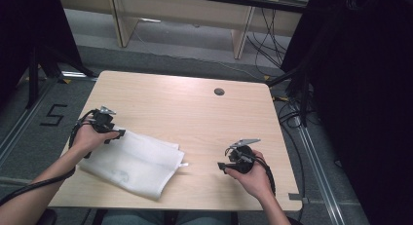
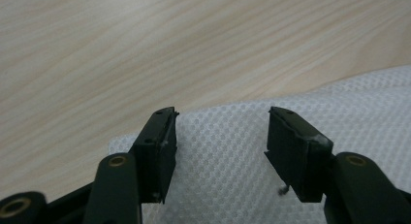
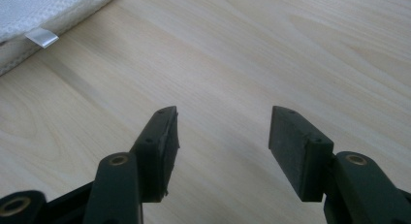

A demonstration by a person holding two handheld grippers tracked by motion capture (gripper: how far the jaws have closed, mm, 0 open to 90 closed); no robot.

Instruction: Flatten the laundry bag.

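A white mesh cloth [image 1: 134, 161] lies folded on the left front part of the wooden table [image 1: 195, 113]. My left gripper [image 1: 117, 134] rests at the cloth's far left corner, jaws open. In the left gripper view the cloth [image 2: 232, 156] lies under and between the open jaws of that gripper [image 2: 220, 136], with no pad pressing it. My right gripper [image 1: 221, 166] stands open over bare wood to the right of the cloth. The right gripper view has its jaws [image 3: 223, 136] wide apart above the table, with the cloth's edge and small tag [image 3: 41, 37] at the upper left.
A round cable hole [image 1: 219, 91] sits near the table's far edge. Black curtains and cables flank the table at both sides. A pale wooden bench [image 1: 185, 13] stands beyond it on the floor.
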